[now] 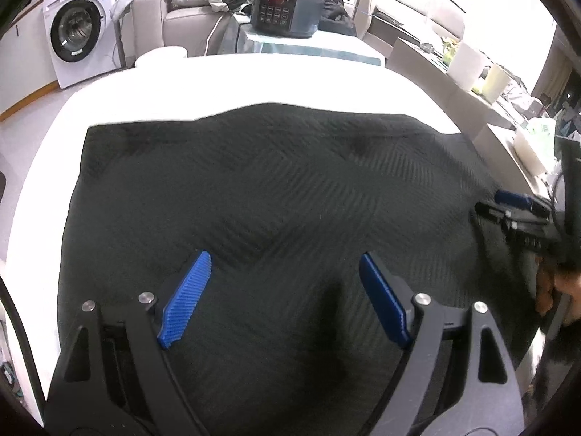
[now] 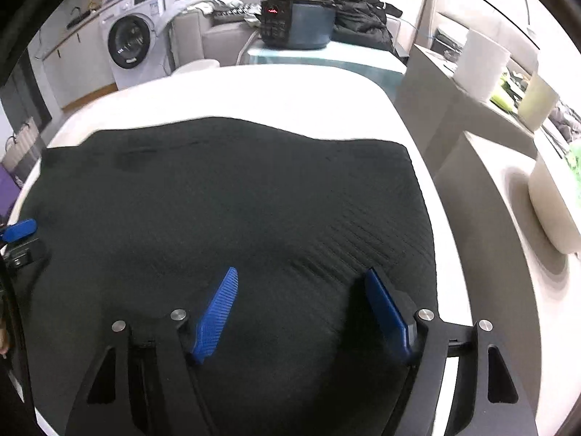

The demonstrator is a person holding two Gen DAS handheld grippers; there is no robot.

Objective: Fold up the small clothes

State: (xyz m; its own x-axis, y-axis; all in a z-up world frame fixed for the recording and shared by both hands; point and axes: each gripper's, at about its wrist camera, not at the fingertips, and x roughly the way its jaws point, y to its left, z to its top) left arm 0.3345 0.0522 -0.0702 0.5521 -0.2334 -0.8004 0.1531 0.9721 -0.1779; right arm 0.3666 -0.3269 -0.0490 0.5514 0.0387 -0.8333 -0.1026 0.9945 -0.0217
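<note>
Broadly, the white table (image 1: 254,80) carries everything: it runs well past the far hem of the dark garment (image 1: 272,189) and shows a strip of bare top along the left and right sides too. That garment lies spread flat across most of the surface, dark green-black with a ribbed chevron knit, its far edge slightly wavy and its corners rounded off.

I judge it soft, light and floppy, with a texture that should give my ribbed pads good purchase rather than slip. It will drape and sag wherever I do not support it, so I would take it at the near corners or along a side hem, one edge per hand, and pinch only the layer I mean to lift.

My left gripper (image 1: 285,265) hovers over the near middle of the cloth with its jaws spread wide and nothing between them. My right gripper (image 2: 301,279) sits over the near right part, also spread wide and empty, its right finger close to the cloth's right edge.

Room for moving is best forward, over the bare white strip beyond the hem. To my right a grey counter (image 2: 472,189) with a pale bowl (image 2: 552,207) stands close beside the table, so sweeps that way want care.
</note>
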